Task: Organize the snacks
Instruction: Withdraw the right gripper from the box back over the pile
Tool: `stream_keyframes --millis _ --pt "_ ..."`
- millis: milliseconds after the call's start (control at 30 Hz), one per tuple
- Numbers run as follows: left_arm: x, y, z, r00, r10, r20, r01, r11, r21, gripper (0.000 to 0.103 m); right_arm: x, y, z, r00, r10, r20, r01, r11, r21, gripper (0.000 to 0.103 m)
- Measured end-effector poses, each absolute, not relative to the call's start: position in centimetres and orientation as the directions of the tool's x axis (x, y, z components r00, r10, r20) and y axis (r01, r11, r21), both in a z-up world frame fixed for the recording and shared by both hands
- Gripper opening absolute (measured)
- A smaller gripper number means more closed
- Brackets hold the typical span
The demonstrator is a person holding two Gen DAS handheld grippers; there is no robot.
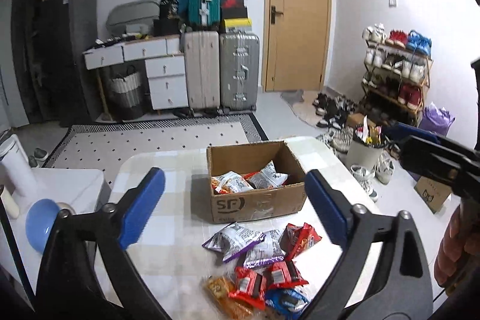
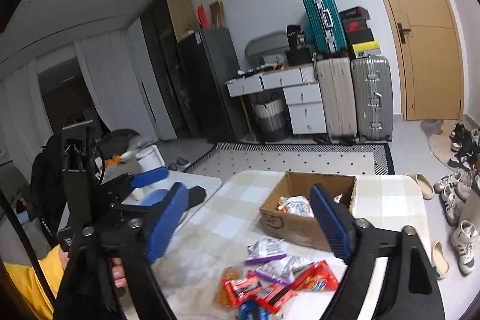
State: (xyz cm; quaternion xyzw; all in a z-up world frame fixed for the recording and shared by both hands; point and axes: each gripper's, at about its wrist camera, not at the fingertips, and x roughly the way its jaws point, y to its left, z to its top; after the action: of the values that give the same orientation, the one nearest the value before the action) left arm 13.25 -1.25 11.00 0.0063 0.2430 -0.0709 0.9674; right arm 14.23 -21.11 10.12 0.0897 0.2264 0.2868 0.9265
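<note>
An open cardboard box [image 1: 255, 201] stands on the checked table [image 1: 168, 176] and holds a few snack packets [image 1: 249, 179]. In front of it lies a loose pile of snack packets [image 1: 261, 260], silver-purple, red, orange and blue. My left gripper [image 1: 234, 203] is open and empty, raised above the table between box and pile. My right gripper [image 2: 249, 221] is open and empty, raised over the table left of the box [image 2: 303, 209], above the pile [image 2: 276, 278]. The right gripper also shows at the right edge of the left wrist view [image 1: 432, 155].
A white side table with a blue bowl [image 1: 40, 224] stands left of the table. A white bin [image 1: 364, 153] and many shoes lie on the floor to the right. Suitcases, a drawer unit and a door stand at the far wall.
</note>
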Motion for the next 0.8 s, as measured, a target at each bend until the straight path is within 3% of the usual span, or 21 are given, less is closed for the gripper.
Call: stream_keyframes --millis 200,433,800 --pt "5.7 0.8 11.7 0.922 -0.085 -0.377 0.080 0.996 -0.030 0.102 7.9 -22.0 9.0 0.789 0.537 -0.297 -0.457 0.837 0.300 0.099" --pt "0.2 1.8 9.2 0.918 -0.057 -0.393 0.046 0.998 -0.038 0.102 2.5 -21.3 5.8 0.840 0.453 -0.299 -0.390 0.887 0.248 0.102" --pt "-3.1 1.2 3.9 0.894 -0.052 -0.445 0.045 0.999 -0.028 0.102 1.4 -20.3 -0.6 0.785 0.448 -0.428 -0.389 0.894 0.223 0.102"
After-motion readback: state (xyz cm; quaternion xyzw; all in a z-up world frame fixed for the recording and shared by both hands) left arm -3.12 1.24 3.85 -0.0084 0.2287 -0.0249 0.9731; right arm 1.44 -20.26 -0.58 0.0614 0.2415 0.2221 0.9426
